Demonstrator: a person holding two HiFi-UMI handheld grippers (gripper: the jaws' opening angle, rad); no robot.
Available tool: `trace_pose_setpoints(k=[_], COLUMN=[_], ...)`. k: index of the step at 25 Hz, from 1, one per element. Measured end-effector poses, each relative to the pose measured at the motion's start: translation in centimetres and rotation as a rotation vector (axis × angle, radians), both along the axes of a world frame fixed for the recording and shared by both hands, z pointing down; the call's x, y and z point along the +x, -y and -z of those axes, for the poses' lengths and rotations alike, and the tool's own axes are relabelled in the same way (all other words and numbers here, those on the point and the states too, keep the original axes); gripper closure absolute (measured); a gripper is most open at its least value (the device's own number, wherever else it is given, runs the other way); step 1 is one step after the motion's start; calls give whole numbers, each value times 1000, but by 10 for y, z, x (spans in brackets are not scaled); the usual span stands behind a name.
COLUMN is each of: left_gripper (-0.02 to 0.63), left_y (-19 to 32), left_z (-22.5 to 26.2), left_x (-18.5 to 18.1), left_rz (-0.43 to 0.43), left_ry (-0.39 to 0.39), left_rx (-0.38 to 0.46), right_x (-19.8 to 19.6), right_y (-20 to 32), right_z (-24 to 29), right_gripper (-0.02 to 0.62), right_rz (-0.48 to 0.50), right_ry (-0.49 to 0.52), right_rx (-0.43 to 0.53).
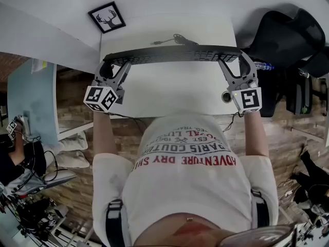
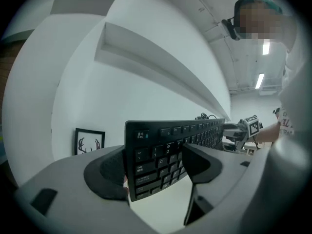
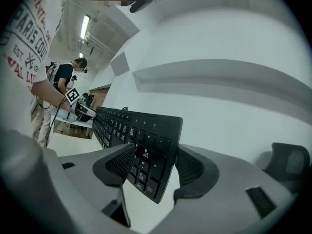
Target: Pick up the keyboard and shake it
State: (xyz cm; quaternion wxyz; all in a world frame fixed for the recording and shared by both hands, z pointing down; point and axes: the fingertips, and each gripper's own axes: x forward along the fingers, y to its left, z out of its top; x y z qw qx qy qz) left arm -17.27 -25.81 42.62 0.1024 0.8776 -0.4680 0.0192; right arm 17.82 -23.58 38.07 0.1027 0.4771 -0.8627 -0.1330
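Note:
A black keyboard point(image 1: 175, 54) hangs above the white table point(image 1: 169, 94), held level and tipped on edge, its cable point(image 1: 175, 39) trailing toward the table's far side. My left gripper point(image 1: 119, 66) is shut on the keyboard's left end point(image 2: 156, 160), the Esc corner standing between the jaws. My right gripper point(image 1: 234, 63) is shut on the right end, over the number pad point(image 3: 148, 162). From each gripper view the keyboard runs away toward the other gripper point(image 2: 246, 128) point(image 3: 78, 106).
A framed deer picture point(image 1: 107, 17) lies on the table's far left corner. A black office chair point(image 1: 288, 32) stands at the right. A small round object point(image 1: 226, 96) sits near the table's front right edge. Another person point(image 3: 61, 77) stands in the background.

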Motion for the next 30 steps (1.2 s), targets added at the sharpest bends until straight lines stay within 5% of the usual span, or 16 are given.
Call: trace_pose_setpoints(k=[7,11,20,30], left_gripper=[262,262,263,262], left_y=[-9,-13,-16,-20], left_z=[-3,-7,10,6], left_x=[-7,-7,0,5], left_rz=[-29,-27,-19,-4], left_ry=[16,63,113,147], left_rx=[45,52,128,101], right_x=[-16,-10,-1,5], right_y=[-16,-25,-27,-16], right_z=[33,17,20,-6], right_gripper=[319,319,319,321], right_rz=[-32,-66,-118,-45], right_ry=[29,-129,-33,20], right_rx=[231,221,251,-21])
